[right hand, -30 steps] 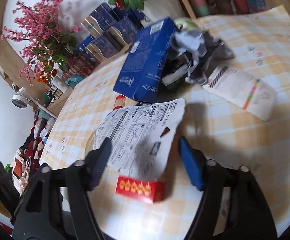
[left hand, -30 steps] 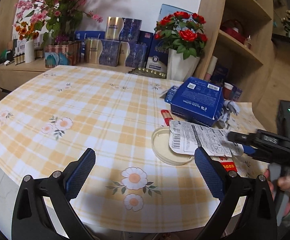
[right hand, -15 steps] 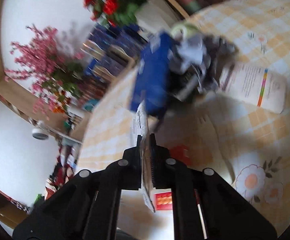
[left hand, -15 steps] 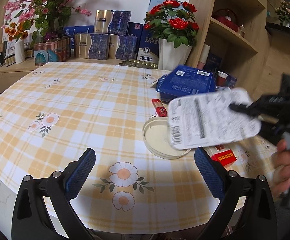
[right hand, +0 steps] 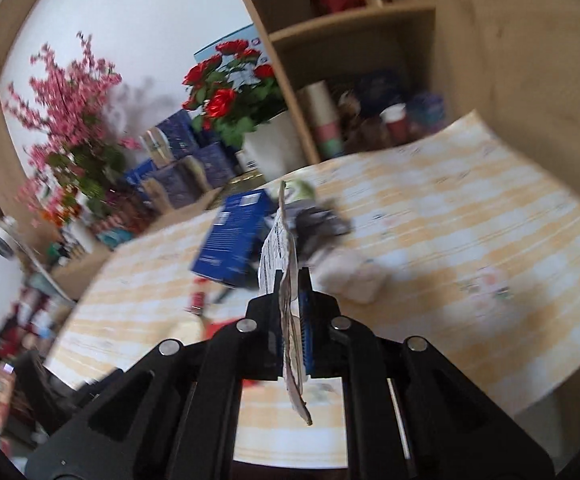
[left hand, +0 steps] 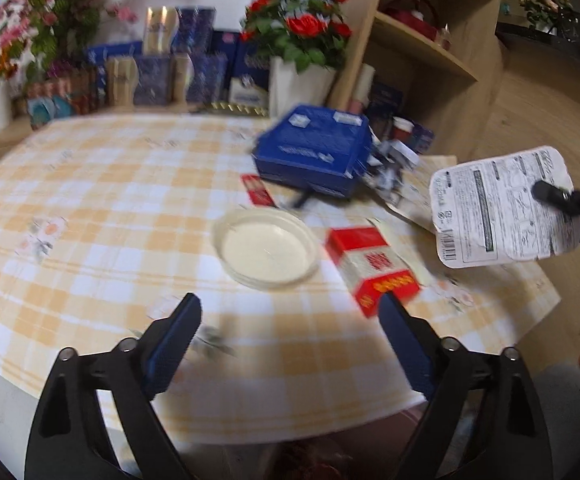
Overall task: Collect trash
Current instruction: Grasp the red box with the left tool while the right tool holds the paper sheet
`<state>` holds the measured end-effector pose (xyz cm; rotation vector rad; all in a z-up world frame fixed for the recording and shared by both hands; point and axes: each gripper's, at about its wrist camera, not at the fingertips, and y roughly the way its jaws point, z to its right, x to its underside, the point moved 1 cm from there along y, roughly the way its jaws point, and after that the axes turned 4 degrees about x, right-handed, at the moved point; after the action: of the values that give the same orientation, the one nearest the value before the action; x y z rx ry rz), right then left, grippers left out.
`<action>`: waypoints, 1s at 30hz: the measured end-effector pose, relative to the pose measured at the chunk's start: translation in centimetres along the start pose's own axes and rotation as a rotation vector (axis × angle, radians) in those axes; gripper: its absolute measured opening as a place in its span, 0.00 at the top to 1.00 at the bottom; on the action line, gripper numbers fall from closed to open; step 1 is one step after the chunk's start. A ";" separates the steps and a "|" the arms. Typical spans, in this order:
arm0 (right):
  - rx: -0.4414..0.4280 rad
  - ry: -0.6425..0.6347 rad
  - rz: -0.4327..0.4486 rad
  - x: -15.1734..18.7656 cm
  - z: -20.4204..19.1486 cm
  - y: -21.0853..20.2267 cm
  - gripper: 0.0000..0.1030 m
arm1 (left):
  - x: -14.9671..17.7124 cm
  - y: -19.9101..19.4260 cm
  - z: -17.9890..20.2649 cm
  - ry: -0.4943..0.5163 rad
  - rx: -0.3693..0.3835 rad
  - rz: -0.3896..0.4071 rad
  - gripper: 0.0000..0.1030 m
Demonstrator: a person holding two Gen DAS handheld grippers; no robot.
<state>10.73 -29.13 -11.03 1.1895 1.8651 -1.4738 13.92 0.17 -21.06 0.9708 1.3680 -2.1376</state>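
Observation:
My right gripper (right hand: 290, 312) is shut on a white printed paper lid (right hand: 279, 240) and holds it in the air past the table's right edge; the lid also shows in the left wrist view (left hand: 502, 208). My left gripper (left hand: 290, 340) is open and empty, low over the table's near edge. Just ahead of it lie a round clear plastic lid (left hand: 267, 246) and a red and white carton (left hand: 370, 268). Further back are a blue box (left hand: 314, 148), crumpled dark wrappers (left hand: 390, 164) and a small red packet (left hand: 255, 190).
The checked tablecloth (left hand: 109, 200) covers a round table. A white pot of red roses (left hand: 298, 80), gift boxes (left hand: 177, 68) and pink flowers (left hand: 53, 20) stand behind it. Wooden shelves (left hand: 422, 48) rise at the right. A flat paper (right hand: 350, 276) lies by the wrappers.
My right gripper closed on the printed lid, lifted it off the table and carried it right. The red carton beneath is uncovered. My left gripper moved forward and right toward the plastic lid.

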 end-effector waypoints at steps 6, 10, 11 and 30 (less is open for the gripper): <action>0.105 -0.073 0.052 0.5 2.2 -1.4 0.90 | -1.0 2.9 3.2 -0.042 0.037 -0.081 0.24; 0.151 -0.085 0.079 1.5 3.8 -1.7 0.90 | -1.8 5.5 5.8 -0.017 0.009 -0.137 0.25; 0.157 -0.084 0.084 1.8 4.0 -1.8 0.90 | -1.9 5.9 6.1 -0.012 -0.001 -0.147 0.25; 0.056 -0.062 0.137 3.5 5.6 -2.2 0.90 | -3.3 12.5 7.9 -0.005 -0.240 -0.269 0.25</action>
<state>6.28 -33.27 -14.40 1.2564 1.6772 -1.4787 21.86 -12.42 -24.09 0.7220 1.7900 -2.0914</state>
